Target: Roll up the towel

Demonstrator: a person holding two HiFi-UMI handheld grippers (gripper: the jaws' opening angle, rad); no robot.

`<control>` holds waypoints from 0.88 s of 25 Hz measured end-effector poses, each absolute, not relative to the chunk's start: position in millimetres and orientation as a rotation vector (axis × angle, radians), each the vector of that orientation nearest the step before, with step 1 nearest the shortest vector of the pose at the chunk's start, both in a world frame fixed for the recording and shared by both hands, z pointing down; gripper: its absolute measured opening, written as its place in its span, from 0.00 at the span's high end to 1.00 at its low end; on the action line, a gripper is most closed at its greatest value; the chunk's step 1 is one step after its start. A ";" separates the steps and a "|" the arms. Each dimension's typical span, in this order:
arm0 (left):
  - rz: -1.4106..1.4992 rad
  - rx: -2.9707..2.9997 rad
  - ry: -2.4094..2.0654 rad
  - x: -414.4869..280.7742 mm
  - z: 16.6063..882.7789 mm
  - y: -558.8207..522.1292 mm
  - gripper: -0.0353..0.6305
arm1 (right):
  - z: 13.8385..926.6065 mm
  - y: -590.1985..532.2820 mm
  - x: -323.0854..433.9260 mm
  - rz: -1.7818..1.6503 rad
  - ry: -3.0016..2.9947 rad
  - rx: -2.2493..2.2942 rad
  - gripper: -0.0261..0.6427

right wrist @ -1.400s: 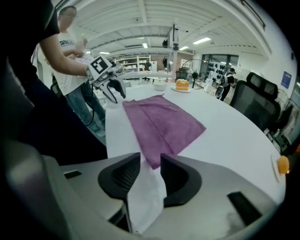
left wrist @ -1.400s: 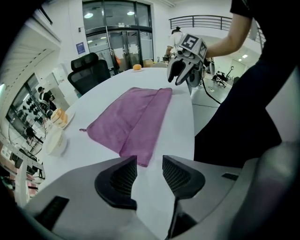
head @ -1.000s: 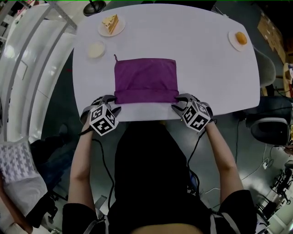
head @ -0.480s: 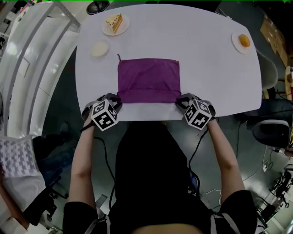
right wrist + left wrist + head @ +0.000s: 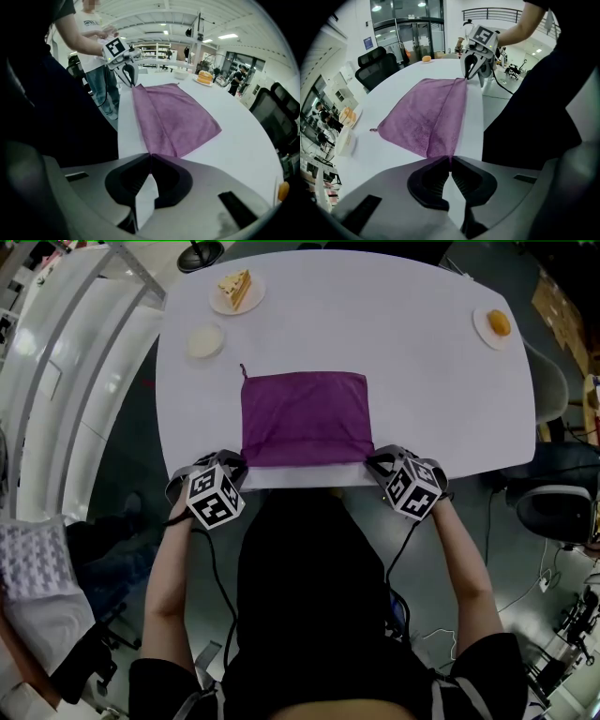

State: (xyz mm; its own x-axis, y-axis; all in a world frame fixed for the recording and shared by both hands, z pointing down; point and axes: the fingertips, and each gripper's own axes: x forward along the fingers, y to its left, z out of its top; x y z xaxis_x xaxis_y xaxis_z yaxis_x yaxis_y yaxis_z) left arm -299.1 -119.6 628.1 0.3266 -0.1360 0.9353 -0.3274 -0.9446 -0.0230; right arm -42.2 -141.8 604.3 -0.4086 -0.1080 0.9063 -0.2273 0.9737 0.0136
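Towel (image 5: 305, 418): one
Grippers: two, left gripper (image 5: 239, 466) and right gripper (image 5: 372, 462)
Plates: two, cake plate (image 5: 247, 304), orange-food plate (image 5: 486, 335)
Small dish (image 5: 194, 345): one
Tabletop (image 5: 422, 381): one

A white table (image 5: 441, 399) with rounded corners carries four things. A purple towel (image 5: 302, 418) lies spread out near the table's front edge, with a small hanging loop (image 5: 243, 368) at its far left corner. Beyond it to the left sit a white plate with a cake slice (image 5: 236, 289) and, just nearer, a small pale dish (image 5: 204, 340). Well apart, at the far right, is a small plate with a round orange food (image 5: 497, 324).
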 end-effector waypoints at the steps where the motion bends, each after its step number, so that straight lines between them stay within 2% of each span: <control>1: 1.679 2.416 -0.398 -299.1 627.7 -111.3 0.91 | 603.5 -135.0 -41.2 0.139 -1.995 0.224 0.94; 7: 1.627 2.432 -0.341 -299.8 611.9 -90.6 0.91 | 585.2 -114.6 -43.3 0.214 -2.057 0.207 0.94; 22: 1.563 2.414 -0.535 -307.9 608.3 -163.3 0.91 | 587.7 -191.7 -42.8 0.248 -2.056 0.369 0.94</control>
State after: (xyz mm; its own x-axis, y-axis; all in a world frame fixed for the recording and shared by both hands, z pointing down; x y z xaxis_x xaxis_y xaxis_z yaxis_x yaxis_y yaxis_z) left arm -307.9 -163.3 608.3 0.3696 -0.1835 0.9109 -0.4126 -0.9108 -0.0160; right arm -42.8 -191.7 587.7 -0.4614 -0.1567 0.8733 -0.3598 0.9328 -0.0227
